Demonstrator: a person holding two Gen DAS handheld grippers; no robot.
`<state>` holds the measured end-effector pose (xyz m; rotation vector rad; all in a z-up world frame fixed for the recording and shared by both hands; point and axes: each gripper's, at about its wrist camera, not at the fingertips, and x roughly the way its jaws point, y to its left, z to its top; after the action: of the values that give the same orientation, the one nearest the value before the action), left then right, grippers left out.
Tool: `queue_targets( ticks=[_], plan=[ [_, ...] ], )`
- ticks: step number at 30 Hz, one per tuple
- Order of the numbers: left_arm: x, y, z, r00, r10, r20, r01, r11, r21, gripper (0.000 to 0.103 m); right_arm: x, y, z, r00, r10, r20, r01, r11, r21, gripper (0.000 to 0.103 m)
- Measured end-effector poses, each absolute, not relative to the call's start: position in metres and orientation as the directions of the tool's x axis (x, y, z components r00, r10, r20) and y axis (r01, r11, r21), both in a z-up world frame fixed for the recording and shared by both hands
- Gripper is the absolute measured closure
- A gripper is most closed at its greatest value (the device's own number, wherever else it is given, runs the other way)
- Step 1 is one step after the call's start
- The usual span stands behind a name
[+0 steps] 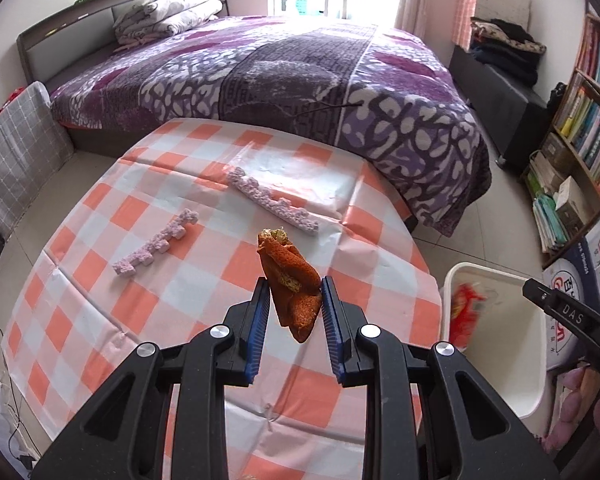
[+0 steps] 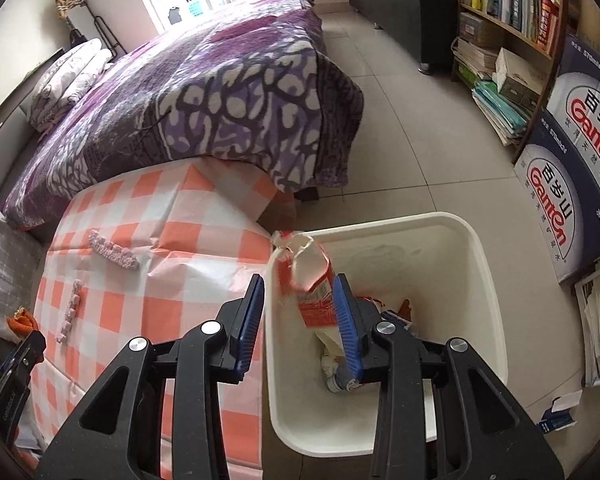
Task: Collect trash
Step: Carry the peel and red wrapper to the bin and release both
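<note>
My left gripper [image 1: 294, 300] is shut on an orange peel [image 1: 288, 276] and holds it above the checkered table [image 1: 148, 312]. Two pink foam strips [image 1: 156, 246] [image 1: 272, 200] lie on the table beyond it. My right gripper [image 2: 300, 300] is open above the rim of the white bin [image 2: 484, 280]. A red and white plastic bag [image 2: 304, 276] is between its fingers, blurred, over the bin. The bin holds other wrappers [image 2: 340, 368]. The bin also shows in the left wrist view [image 1: 500, 344] at the right of the table.
A bed with a purple blanket [image 1: 300, 80] stands behind the table. A bookshelf [image 1: 588, 128] and blue Ganten boxes [image 2: 580, 184] stand at the right by the bin. A grey checked cushion [image 1: 16, 160] is at the left. The floor is tiled [image 2: 400, 120].
</note>
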<state>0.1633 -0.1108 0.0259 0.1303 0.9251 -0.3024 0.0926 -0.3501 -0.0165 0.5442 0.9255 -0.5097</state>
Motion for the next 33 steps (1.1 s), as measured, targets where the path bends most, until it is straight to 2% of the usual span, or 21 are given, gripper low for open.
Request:
queue_targets(
  ticks=[10, 18, 22, 23, 24, 25, 27, 33],
  plan=[
    [0.138, -0.172, 0.009, 0.459, -0.319, -0.829, 0.460, 0.884, -0.085, 0.076, 0.060, -0.397, -0.022, 0.461, -0.193, -0.866, 0.716, 0.658, 0.234, 0.068],
    [0.109, -0.226, -0.008, 0.342, -0.404, -0.848, 0.595, 0.792, -0.137, 0.076, 0.029, -0.438, -0.017, 0.476, -0.200, -0.856, 0.780, 0.545, 0.307, 0.056],
    [0.099, -0.246, -0.020, 0.190, -0.504, -0.843, 0.656, 0.704, -0.273, 0.075, 0.017, -0.452, -0.017, 0.488, -0.195, -0.851, 0.796, 0.499, 0.342, 0.047],
    [0.097, -0.249, -0.022, 0.166, -0.521, -0.837, 0.657, 0.691, -0.300, 0.068, 0.016, -0.454, -0.016, 0.490, -0.194, -0.850, 0.798, 0.493, 0.347, 0.047],
    [0.097, -0.252, -0.024, 0.143, -0.536, -0.832, 0.654, 0.682, -0.327, 0.056, 0.014, -0.455, -0.016, 0.493, -0.193, -0.849, 0.798, 0.489, 0.352, 0.046],
    [0.096, -0.254, -0.025, 0.128, -0.548, -0.827, 0.649, 0.677, -0.348, 0.053, 0.013, -0.456, -0.016, 0.495, -0.192, -0.847, 0.798, 0.485, 0.357, 0.044],
    [0.095, -0.256, -0.026, 0.114, -0.560, -0.820, 0.646, 0.669, -0.367, 0.051, 0.010, -0.459, -0.016, 0.504, -0.190, -0.843, 0.800, 0.471, 0.372, 0.040],
    [0.097, -0.253, -0.028, 0.163, -0.510, -0.845, 0.643, 0.704, -0.301, 0.048, 0.011, -0.460, -0.019, 0.511, -0.175, -0.842, 0.803, 0.447, 0.394, 0.033]
  ],
)
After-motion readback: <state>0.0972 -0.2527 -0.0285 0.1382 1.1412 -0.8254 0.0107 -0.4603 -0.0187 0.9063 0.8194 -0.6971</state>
